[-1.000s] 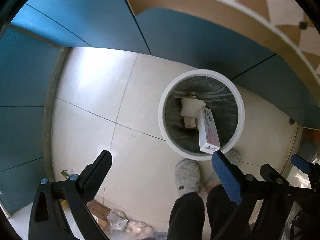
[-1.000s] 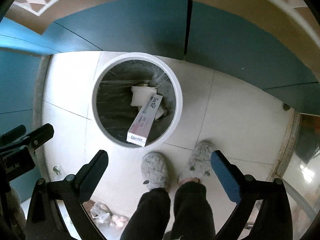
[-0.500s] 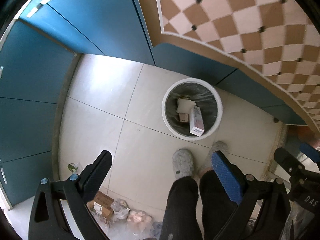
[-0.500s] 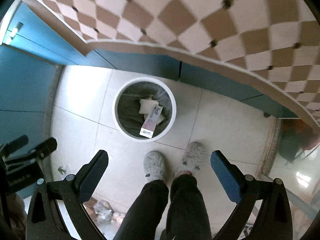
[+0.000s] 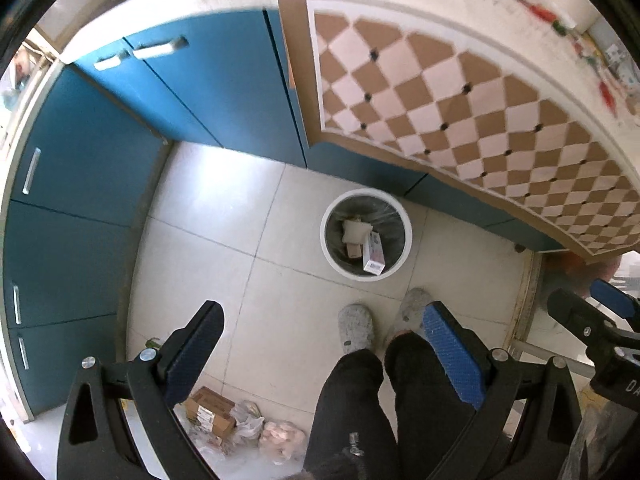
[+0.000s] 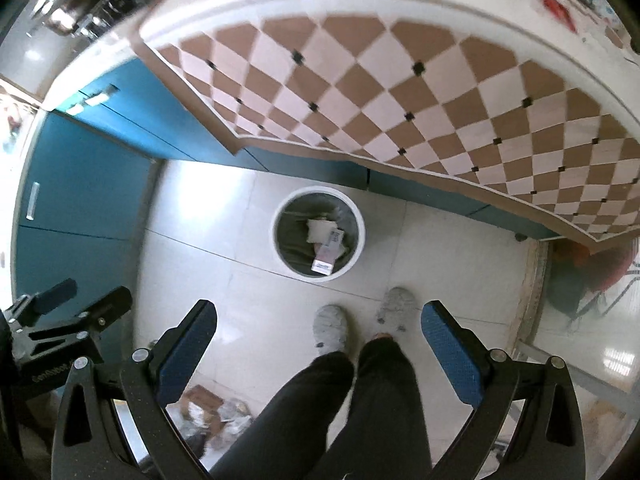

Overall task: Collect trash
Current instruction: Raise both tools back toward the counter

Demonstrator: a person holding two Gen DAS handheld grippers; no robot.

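Both grippers are held high over a tiled floor (image 5: 192,248), looking down. The left gripper (image 5: 320,332) is seen with fingers spread wide, nothing between them; same for the right gripper (image 6: 318,326), wide open and empty. The right gripper is also glimpsed at the right edge of the left view, the left gripper at the left edge of the right view.

A white round trash bin (image 5: 366,235) with a clear liner is stood on the floor near the blue cabinets (image 5: 100,168). Inside it, a long white-and-pink carton (image 5: 373,257) is leaned against the near wall, beside a pale folded piece (image 5: 354,230) and a small brown item (image 5: 353,249).

The person's feet in grey slippers (image 5: 356,328) are planted just in front of the bin, dark trouser legs (image 5: 360,408) filling the space between the fingers.

A table covered with a brown-and-cream checked cloth (image 5: 460,92) overhangs behind and right of the bin. On the floor at lower left, a cardboard box (image 5: 210,410) and crumpled plastic bags (image 5: 276,438) are lying by the left leg; a small green scrap (image 5: 152,343) is noted near the cabinet base.
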